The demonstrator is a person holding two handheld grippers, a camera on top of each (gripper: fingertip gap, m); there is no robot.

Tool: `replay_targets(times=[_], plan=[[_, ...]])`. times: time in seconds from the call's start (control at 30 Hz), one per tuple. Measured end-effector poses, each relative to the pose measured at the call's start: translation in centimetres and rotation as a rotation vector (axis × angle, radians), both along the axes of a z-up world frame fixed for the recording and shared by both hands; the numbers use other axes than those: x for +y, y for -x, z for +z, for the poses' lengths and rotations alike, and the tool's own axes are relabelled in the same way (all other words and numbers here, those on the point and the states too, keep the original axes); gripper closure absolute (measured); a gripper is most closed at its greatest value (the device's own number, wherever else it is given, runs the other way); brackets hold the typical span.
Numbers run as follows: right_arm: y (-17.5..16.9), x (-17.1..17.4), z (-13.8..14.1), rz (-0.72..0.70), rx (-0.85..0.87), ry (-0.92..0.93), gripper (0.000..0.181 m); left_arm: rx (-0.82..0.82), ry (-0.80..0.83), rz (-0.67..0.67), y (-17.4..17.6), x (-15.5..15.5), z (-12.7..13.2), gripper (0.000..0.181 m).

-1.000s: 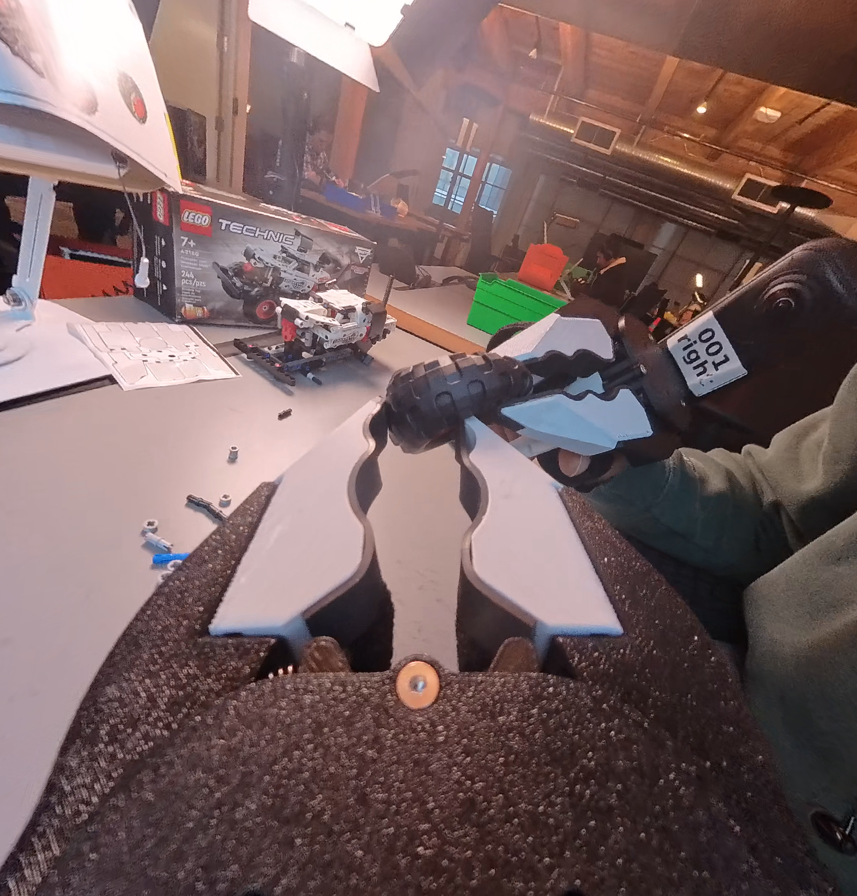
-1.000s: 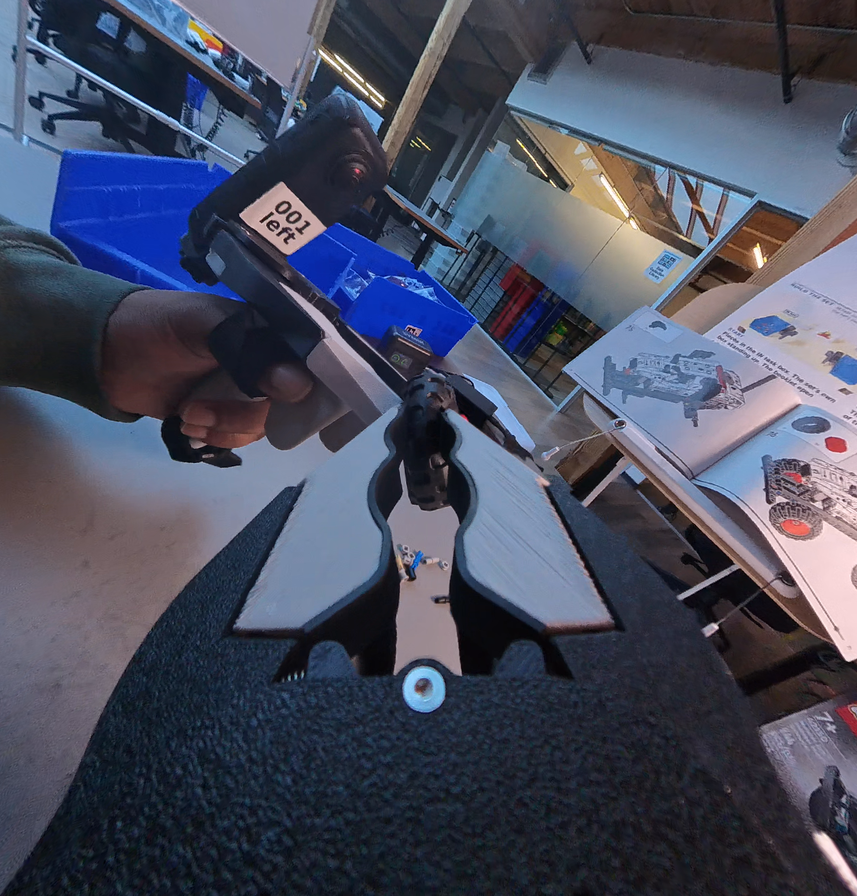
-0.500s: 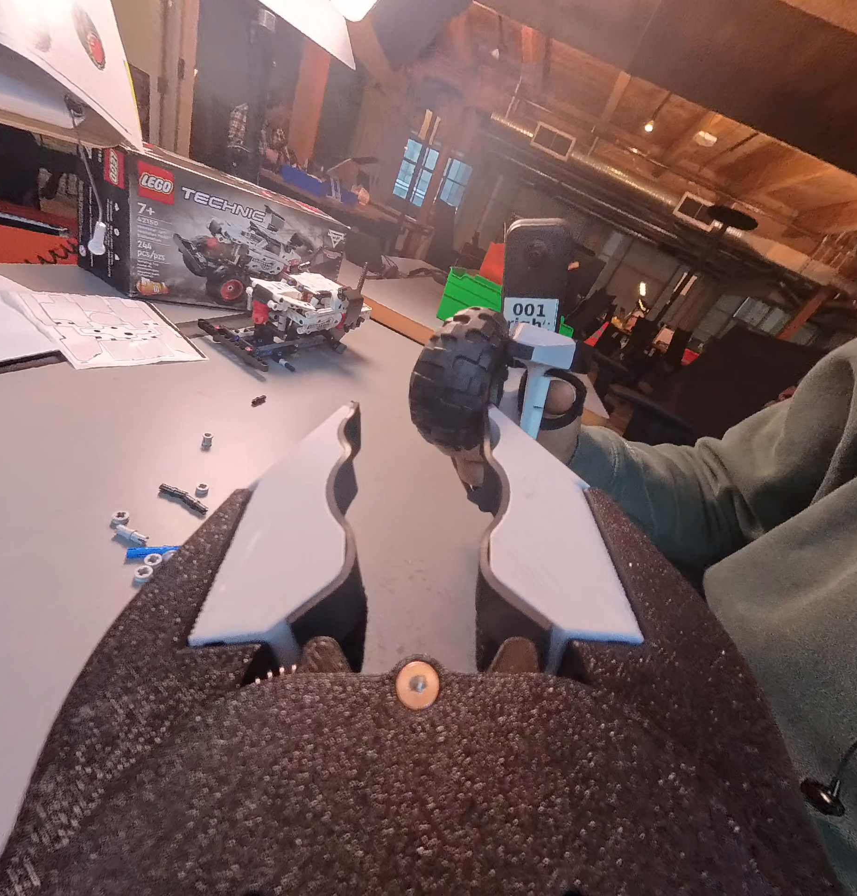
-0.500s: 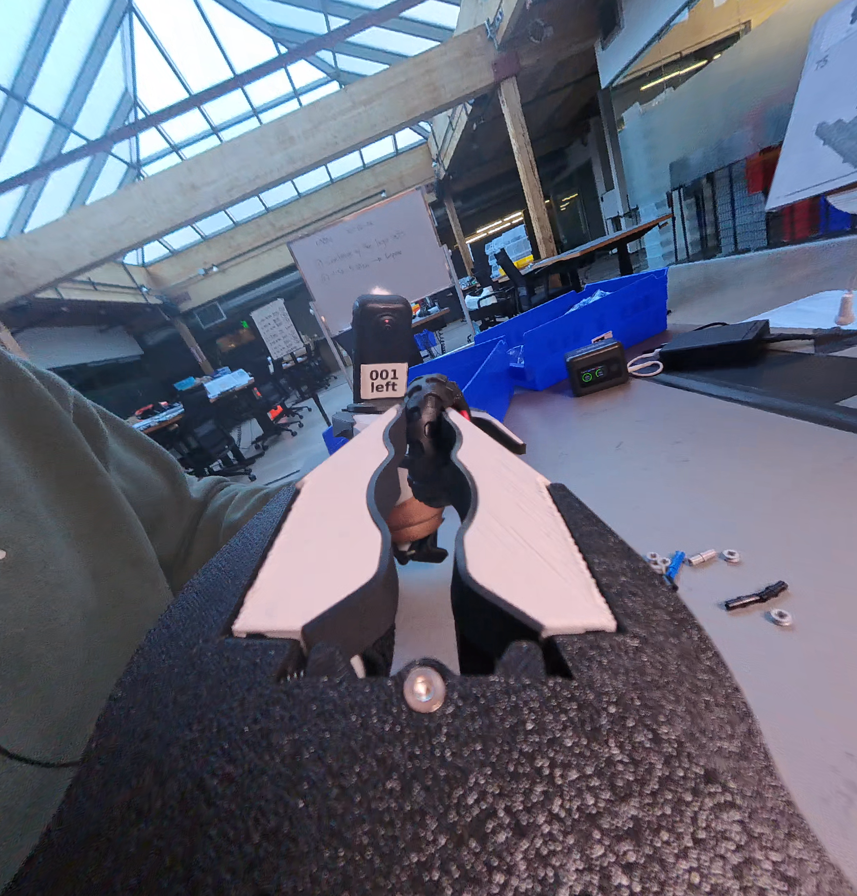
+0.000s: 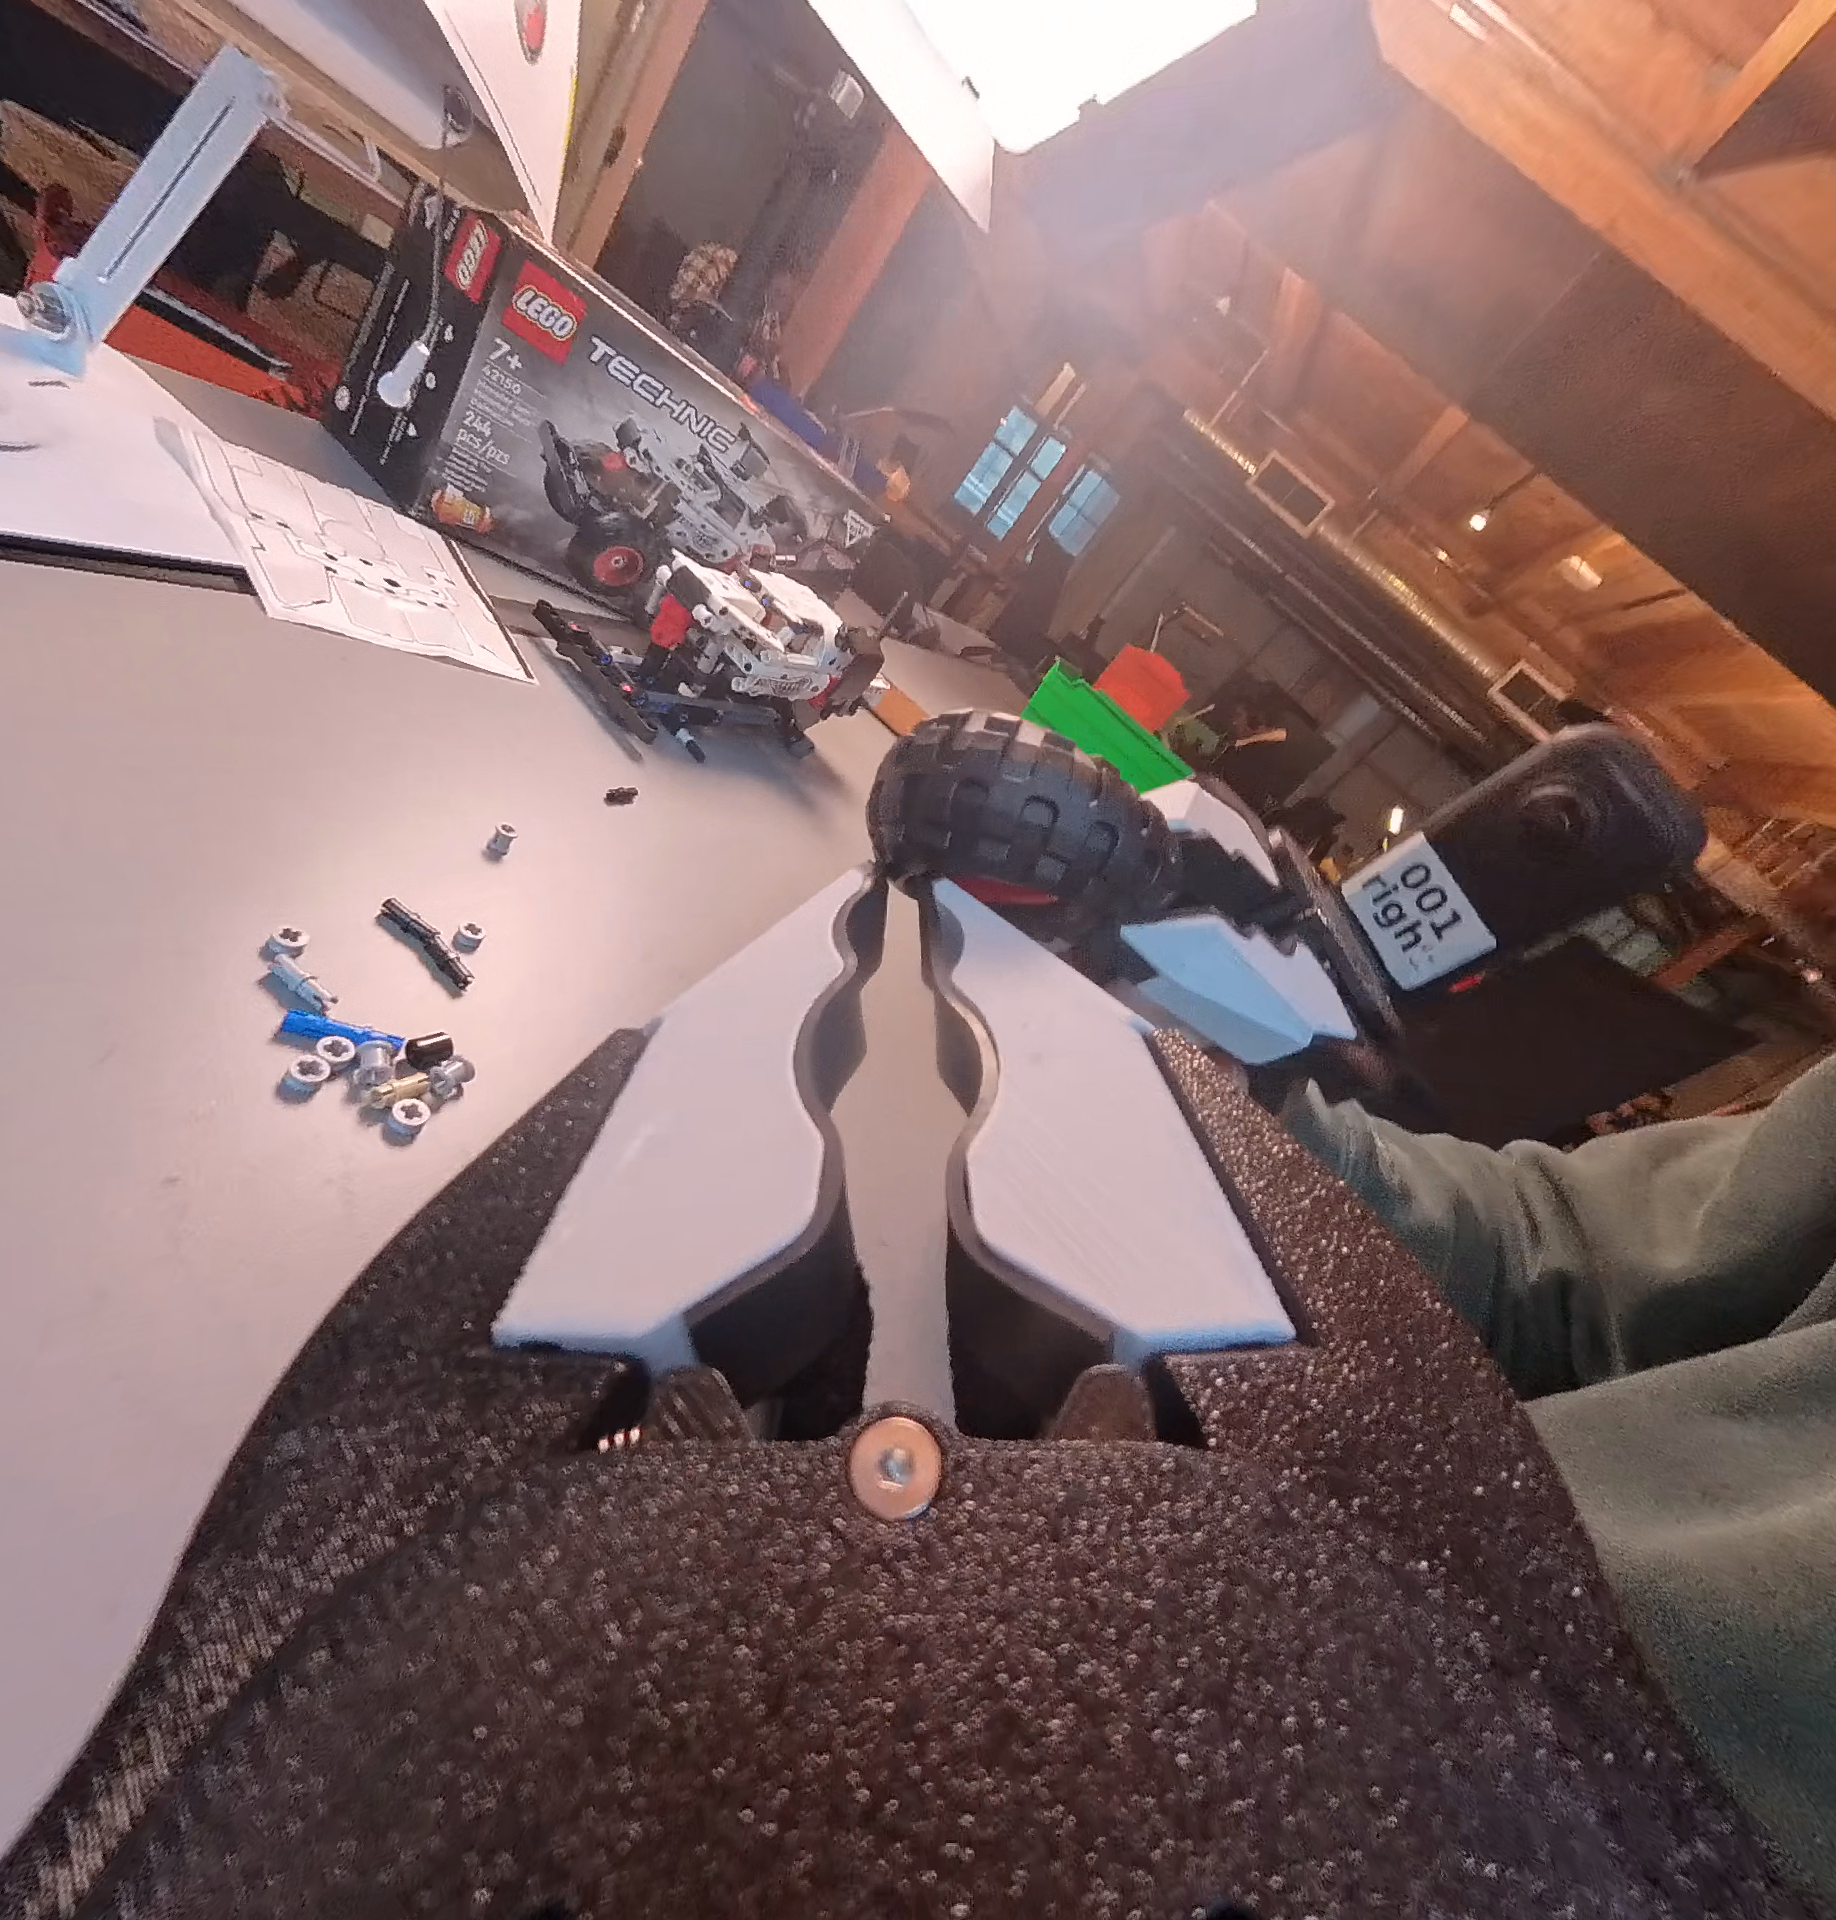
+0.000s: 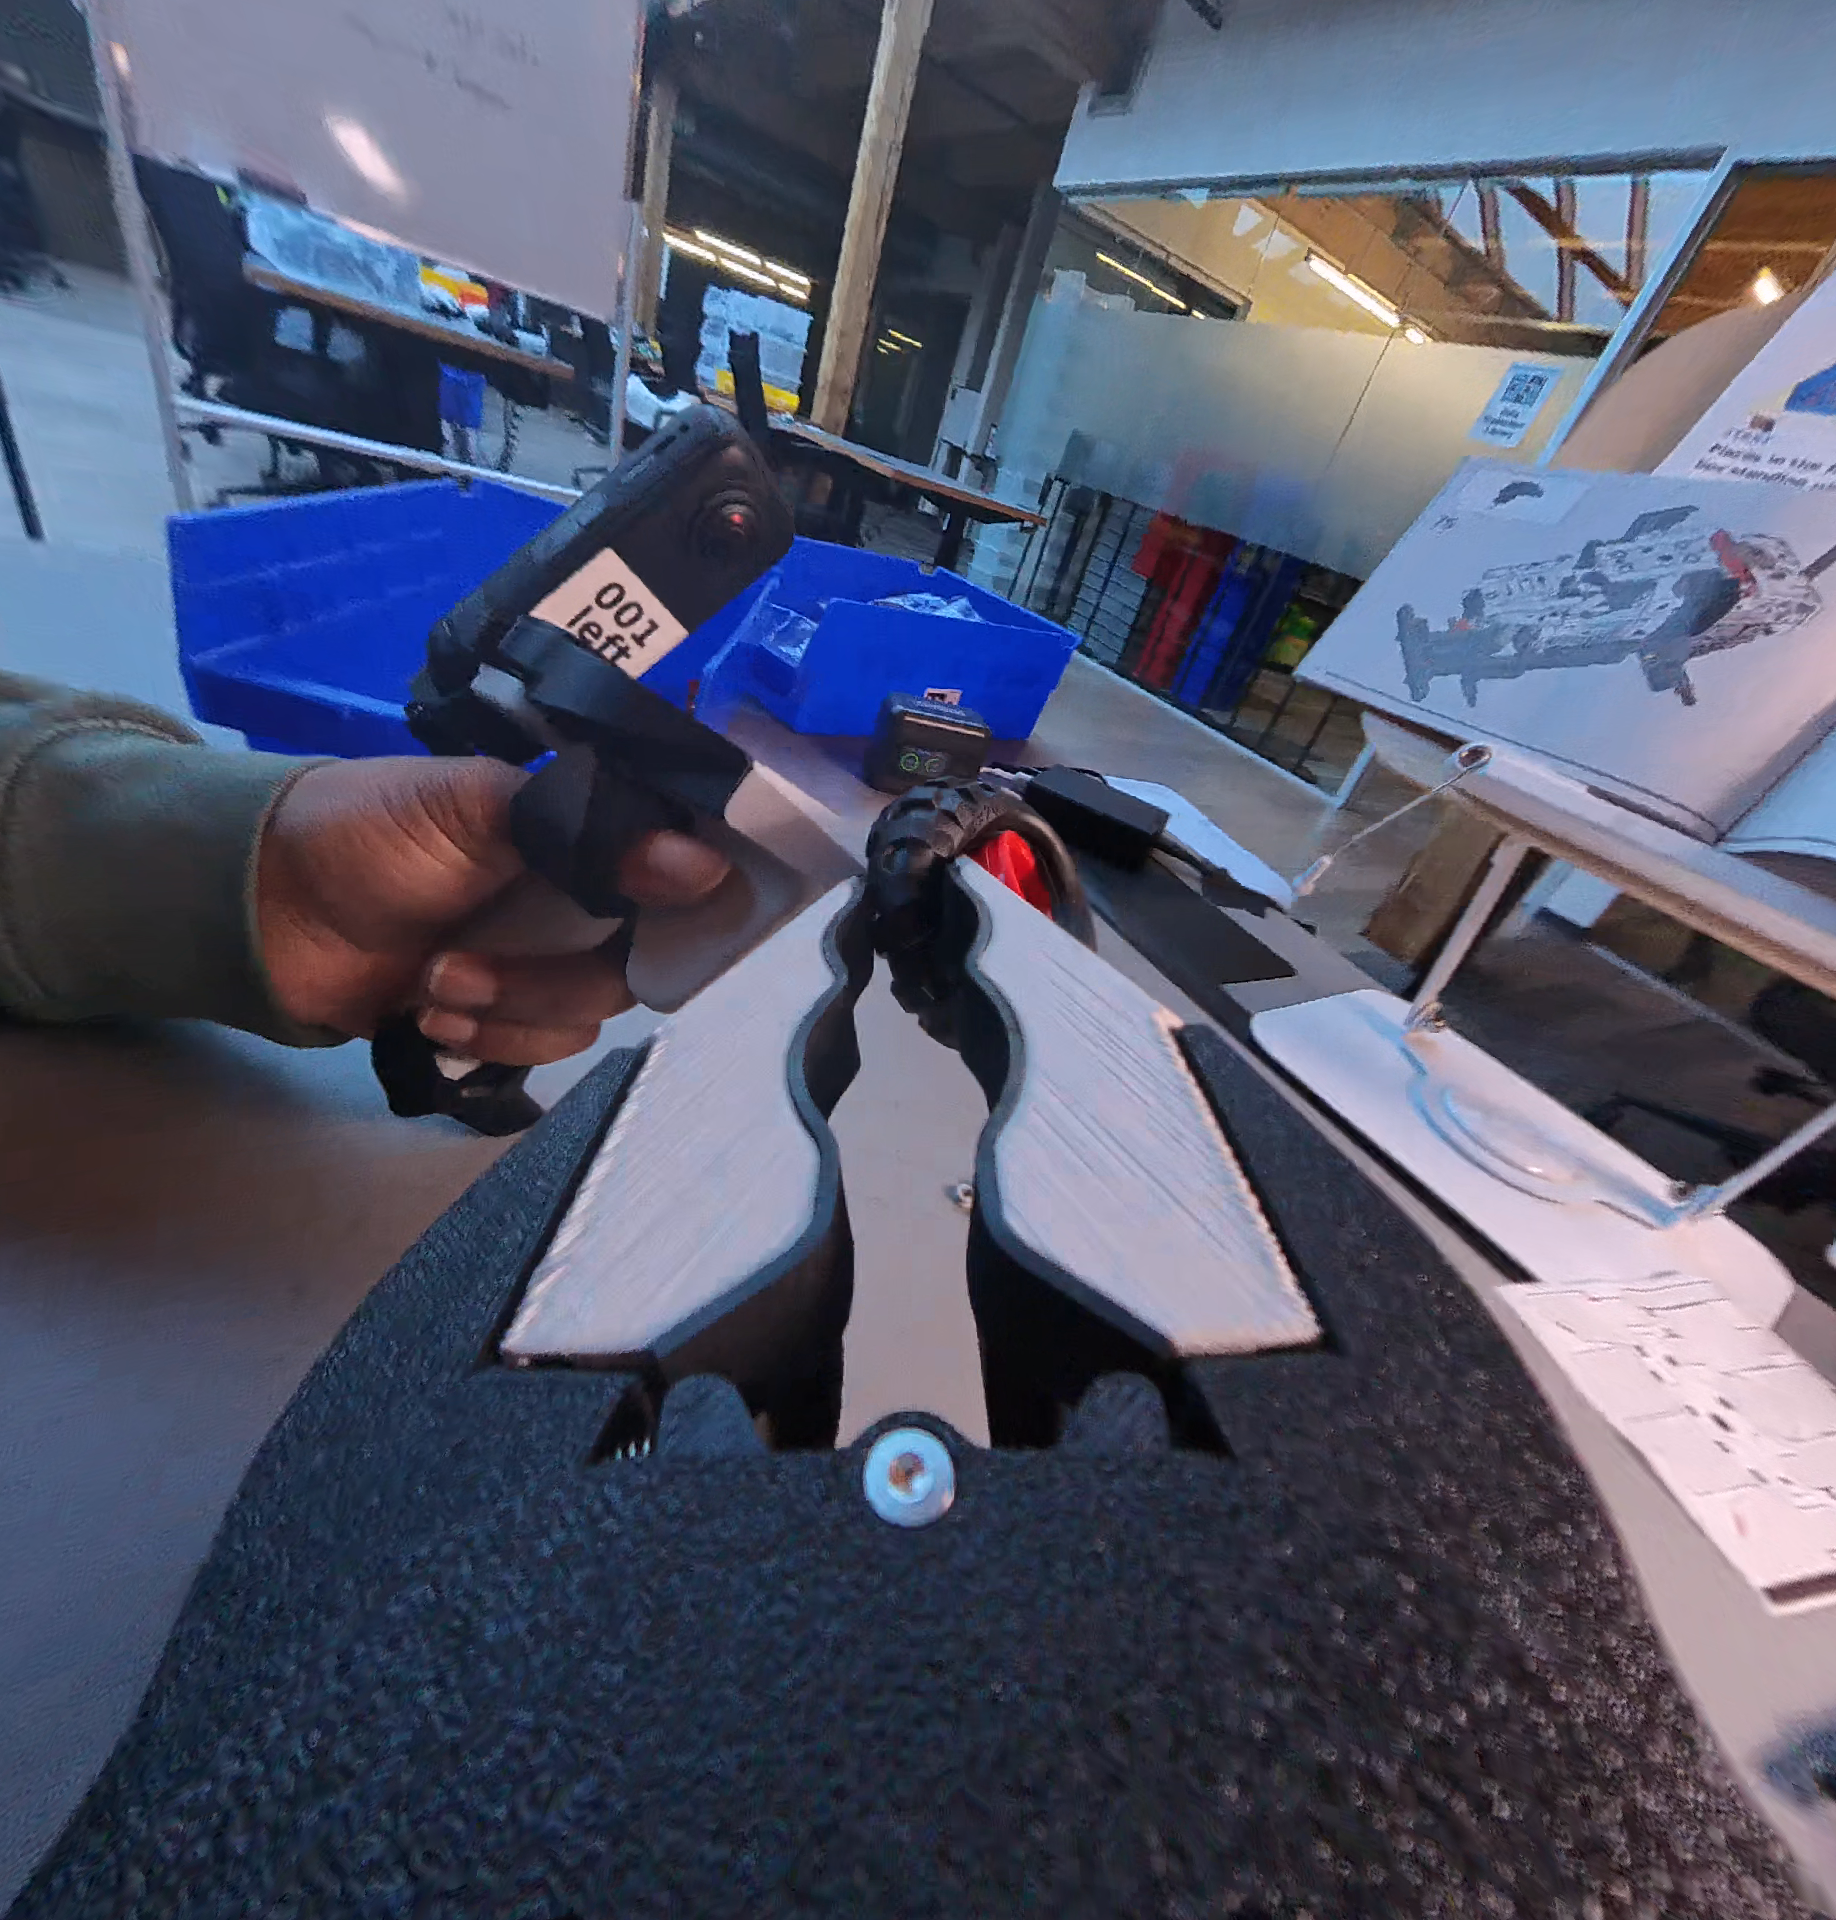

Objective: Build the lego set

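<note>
Gripping a knobby black rubber tyre with a red hub (image 6: 929, 868), right gripper (image 6: 909, 904) closed on the tread, wheel raised above the grey table (image 5: 166, 779). Meeting that wheel from the other side, left gripper (image 5: 898, 883) with jaws nearly together, tips touching the tyre's (image 5: 1018, 821) lower edge; cannot tell whether anything is pinched between them. Beyond the wheel in the left wrist view, partly built white and black toy truck chassis (image 5: 737, 644) standing on the table, just in front of the dark printed cardboard set box (image 5: 581, 447). Beside the box, flat white sticker sheet (image 5: 363, 561). Nearer than the chassis, to the wheel's left, loose cluster of small grey bushes, blue pin and black connectors (image 5: 374, 1029) lying on the table. Behind the wheel in the right wrist view, blue plastic bins (image 6: 374, 613) and a small black device with green lights (image 6: 924, 743); off to the wheel's right, open instruction booklet on a white stand (image 6: 1579, 644). Wrapped round the left gripper's handle, a hand (image 6: 426, 894) in a green sleeve.
</note>
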State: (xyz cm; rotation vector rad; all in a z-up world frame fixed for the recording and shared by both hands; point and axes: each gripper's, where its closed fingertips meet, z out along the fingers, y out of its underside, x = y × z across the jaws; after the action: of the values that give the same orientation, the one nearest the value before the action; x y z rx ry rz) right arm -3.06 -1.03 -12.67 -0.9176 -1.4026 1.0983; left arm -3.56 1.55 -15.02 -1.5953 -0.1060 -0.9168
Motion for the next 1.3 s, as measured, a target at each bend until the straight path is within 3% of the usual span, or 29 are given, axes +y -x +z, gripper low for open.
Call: replay_targets(times=[0.07, 0.17, 0.27, 0.37, 0.43, 0.5, 0.63, 0.83, 0.97, 1.1, 1.3], plan=[[-0.4, 0.6, 0.3, 0.036, 0.0, 0.094, 0.168, 0.007, -0.004, -0.029, -0.3, -0.1, -0.1, 0.178], [-1.0, 2.3, 1.4, 0.124, 0.005, 0.428, 0.168, 0.023, -0.038, -0.09, -0.5, -0.5, 0.3, 0.18], [-1.6, 3.3, 2.4, 0.254, 0.038, 0.736, 0.167, 0.123, -0.049, -0.045, -0.1, -0.1, 0.0, 0.155], [-1.1, 2.5, 1.4, 0.314, -0.016, 0.825, 0.168, 0.1, -0.103, -0.081, -1.3, -0.2, 0.9, 0.126], [-1.0, 1.0, 1.5, 0.416, -0.045, 0.92, 0.169, 0.087, -0.125, -0.131, -2.0, -0.6, 1.1, 0.131], [-1.1, 0.8, 1.6, 0.45, -0.041, 0.957, 0.168, 0.032, -0.139, -0.194, -2.3, -1.3, 1.7, 0.153], [-0.9, 0.8, 1.2, 0.407, -0.05, 0.889, 0.168, 0.017, -0.102, -0.17, -1.8, -1.1, 1.3, 0.156], [-0.3, 1.1, 0.4, 0.158, -0.005, 0.469, 0.17, -0.042, -0.052, -0.104, -1.0, -0.6, 0.8, 0.16], [-0.4, 1.1, 0.4, 0.072, 0.01, 0.266, 0.173, -0.056, -0.04, -0.084, -1.0, -0.5, 0.8, 0.159], [-0.4, 1.1, 0.5, 0.035, 0.01, 0.192, 0.173, -0.119, -0.029, -0.086, -1.1, -0.3, 0.8, 0.159], [-0.7, 0.9, 1.1, 0.061, 0.011, 0.226, 0.174, -0.31, -0.024, -0.145, -1.4, -0.4, 1.2, 0.16]])
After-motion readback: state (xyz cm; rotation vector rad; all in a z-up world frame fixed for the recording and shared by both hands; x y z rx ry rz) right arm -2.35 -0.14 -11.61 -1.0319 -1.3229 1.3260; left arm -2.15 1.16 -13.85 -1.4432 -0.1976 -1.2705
